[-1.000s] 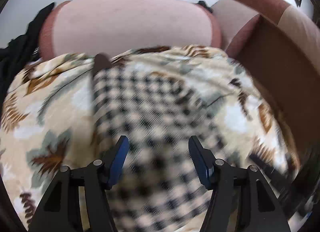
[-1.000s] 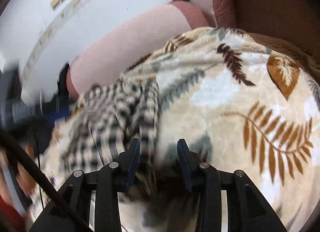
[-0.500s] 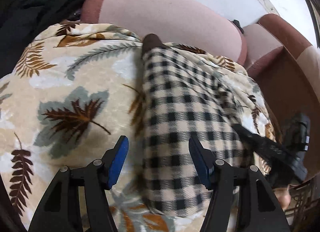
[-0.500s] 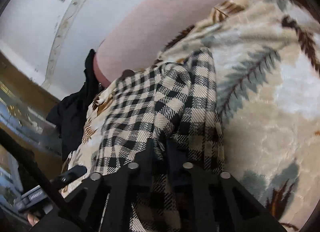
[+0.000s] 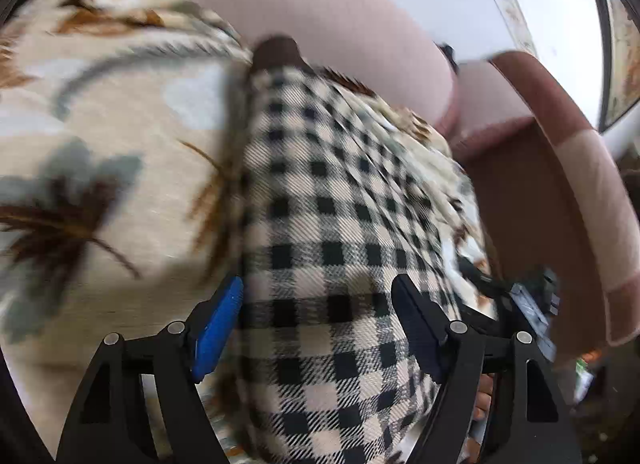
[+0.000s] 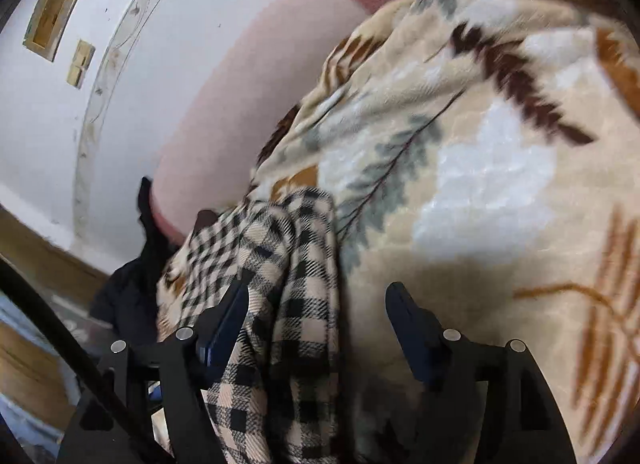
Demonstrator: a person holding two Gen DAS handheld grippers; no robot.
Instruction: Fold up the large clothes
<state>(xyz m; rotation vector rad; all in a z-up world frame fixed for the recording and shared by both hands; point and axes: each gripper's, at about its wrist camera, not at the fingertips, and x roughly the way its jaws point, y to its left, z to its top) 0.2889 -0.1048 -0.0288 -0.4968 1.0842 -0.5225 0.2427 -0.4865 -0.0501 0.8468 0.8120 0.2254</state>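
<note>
While both jaws are opening, the left hand-held gripper point(image 5: 316, 328) straddles the checked garment point(image 5: 344, 232) at lower centre on the leaf-print blanket point(image 5: 120, 152); the right hand-held gripper point(image 6: 316, 328) should leave its fold flat, unsnagged.

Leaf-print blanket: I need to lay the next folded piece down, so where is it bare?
Bare leaf-print blanket lies right of the checked garment in the right wrist view, and left of it in the left wrist view, up to the pink backrest. Crowded: the garment strip, with black clothing beyond.
</note>
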